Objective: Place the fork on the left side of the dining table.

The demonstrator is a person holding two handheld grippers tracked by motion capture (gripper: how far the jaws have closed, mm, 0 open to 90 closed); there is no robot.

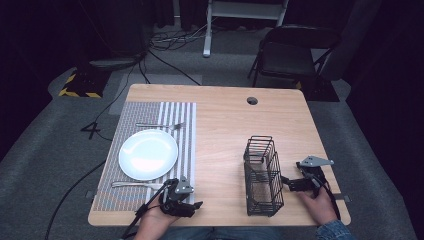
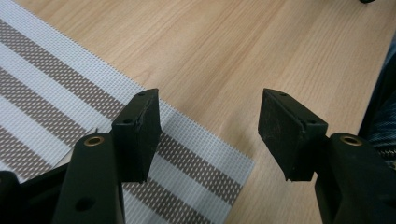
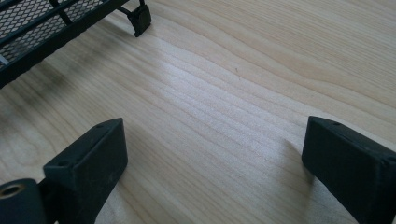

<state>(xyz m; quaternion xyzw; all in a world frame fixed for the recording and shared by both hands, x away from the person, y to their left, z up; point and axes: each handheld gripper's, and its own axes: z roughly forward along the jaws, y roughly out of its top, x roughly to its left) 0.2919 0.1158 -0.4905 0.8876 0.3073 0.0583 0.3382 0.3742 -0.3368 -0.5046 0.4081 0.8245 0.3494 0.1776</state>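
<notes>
Knife (image 1: 136, 185) lies just left of left gripper's (image 1: 167, 188) open jaws.

A wooden bench (image 1: 225, 125) has a round hole (image 1: 252, 100) near its far edge. A fork (image 1: 160, 125) lies on the mat beyond the plate (image 1: 148, 154). Behind the bench a black folding chair (image 1: 292, 52) stands on grey carpet, with cables (image 1: 170, 37) and a yellow-striped base (image 1: 82, 82) at far left.
</notes>
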